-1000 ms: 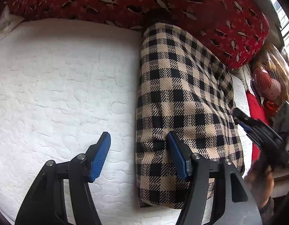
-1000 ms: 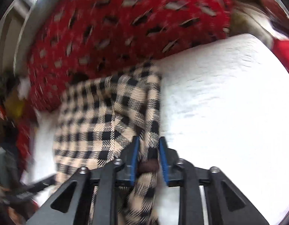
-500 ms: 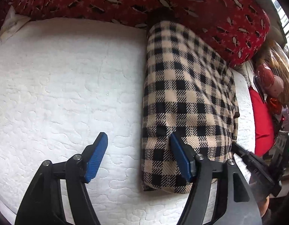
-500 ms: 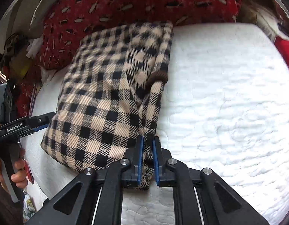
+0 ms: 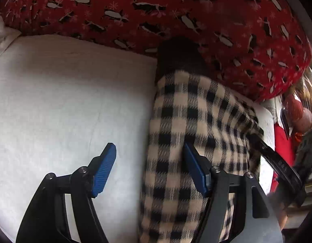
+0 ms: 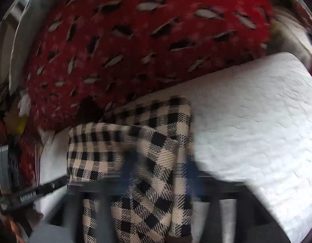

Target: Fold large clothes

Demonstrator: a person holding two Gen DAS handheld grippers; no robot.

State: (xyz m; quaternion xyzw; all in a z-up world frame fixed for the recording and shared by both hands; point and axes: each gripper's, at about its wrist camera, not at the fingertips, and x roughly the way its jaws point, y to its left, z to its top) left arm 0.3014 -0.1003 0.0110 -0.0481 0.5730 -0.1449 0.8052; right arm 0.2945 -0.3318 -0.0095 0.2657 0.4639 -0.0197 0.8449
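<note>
A beige-and-black checked garment [image 5: 192,133] lies folded lengthwise on the white quilted bed [image 5: 64,105], its far end against the red blanket. My left gripper [image 5: 149,166] is open, its right finger over the garment's left edge, its left finger over the bed. In the right wrist view the garment [image 6: 147,162] lies between the blurred blue fingers of my right gripper [image 6: 160,172], which stand apart with cloth between them. The right gripper also shows at the garment's right edge in the left wrist view [image 5: 277,162].
A red blanket with a penguin print [image 5: 176,16] is piled along the far side of the bed, also seen in the right wrist view [image 6: 135,40]. Red and brown clutter [image 5: 293,121] lies off the bed's right side.
The right gripper's fingers have spread apart from a tight pinch on the garment and the view is blurred by motion. The left gripper moved nearer the garment and stayed open.
</note>
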